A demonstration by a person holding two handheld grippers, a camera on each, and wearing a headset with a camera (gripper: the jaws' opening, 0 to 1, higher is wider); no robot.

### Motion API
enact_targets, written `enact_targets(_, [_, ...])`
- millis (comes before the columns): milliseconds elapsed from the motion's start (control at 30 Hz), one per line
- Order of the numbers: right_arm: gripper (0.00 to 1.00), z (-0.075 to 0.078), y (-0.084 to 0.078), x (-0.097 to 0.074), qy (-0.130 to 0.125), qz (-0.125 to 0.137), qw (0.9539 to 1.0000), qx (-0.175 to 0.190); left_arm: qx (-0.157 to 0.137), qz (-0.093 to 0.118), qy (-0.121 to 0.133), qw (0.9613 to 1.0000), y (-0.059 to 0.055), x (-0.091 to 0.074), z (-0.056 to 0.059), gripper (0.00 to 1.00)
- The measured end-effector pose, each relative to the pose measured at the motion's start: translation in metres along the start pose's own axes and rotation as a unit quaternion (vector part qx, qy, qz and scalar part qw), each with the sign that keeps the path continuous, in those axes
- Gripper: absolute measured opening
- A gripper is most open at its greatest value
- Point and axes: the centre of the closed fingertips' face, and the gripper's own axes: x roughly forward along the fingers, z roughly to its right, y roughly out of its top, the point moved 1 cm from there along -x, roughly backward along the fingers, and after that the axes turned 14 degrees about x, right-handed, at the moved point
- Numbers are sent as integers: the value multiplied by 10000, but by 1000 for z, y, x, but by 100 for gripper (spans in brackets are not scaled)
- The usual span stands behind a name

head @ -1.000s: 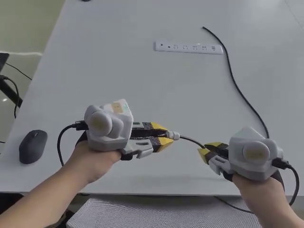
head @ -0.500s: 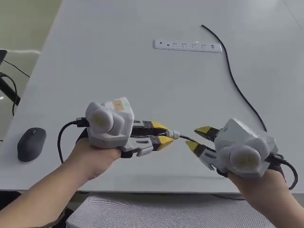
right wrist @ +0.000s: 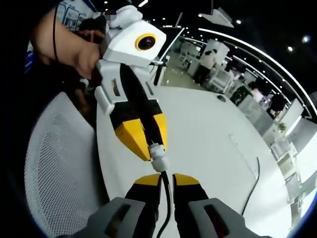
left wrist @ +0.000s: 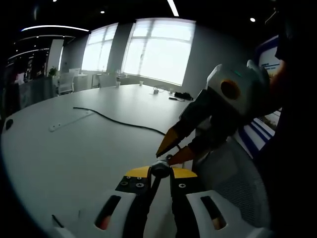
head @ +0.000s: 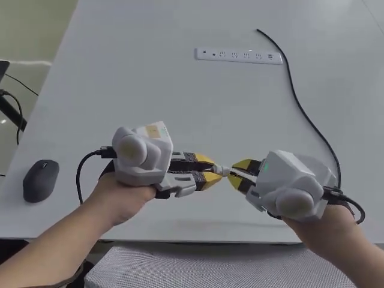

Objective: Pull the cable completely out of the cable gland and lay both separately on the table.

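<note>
Left hand-held gripper (head: 210, 170) clamps cable gland (right wrist: 158, 156), right hand-held gripper (right wrist: 167, 179) straddles cable (right wrist: 167, 204), grip unclear

Above near edge of desk (head: 150, 78): left claw (head: 207, 171) and right claw (head: 240, 173) tip to tip, left claw on left. Between them: cable gland (head: 221, 171), in left claw's jaws. From gland, cable (right wrist: 166, 198) runs back between right claw's jaws. On desk, far left by near edge: mouse (head: 40, 179). Far back, centre-right: power strip (head: 238, 56). From behind strip's right end toward near right edge: loose cord (head: 303, 114). Below near edge: mesh seat (head: 180, 267).
</note>
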Motion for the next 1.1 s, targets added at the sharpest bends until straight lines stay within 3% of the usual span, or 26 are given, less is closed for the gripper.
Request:
enact_targets(167, [1,-2,-2,0,-9,18,10000,-66,0,-11,-22,10000,0,1,1,15])
enact_targets(533, [0,3,-5,-3,-120,106,9997,188,44,9,-45,10000,3,5,3,15])
enact_targets(700, [0,4,-6,-3,-66,158,9984,535,42,-15,-31,10000,3,5,3,15])
enact_targets(900, [0,6,-6,-2,-54,227,9975,666,39,-9,20,10000,4,5,3,15])
enact_targets(1100, [0,14,-12,-2,-92,230,9938,1080,28,10,66,10000,5,4,0,15])
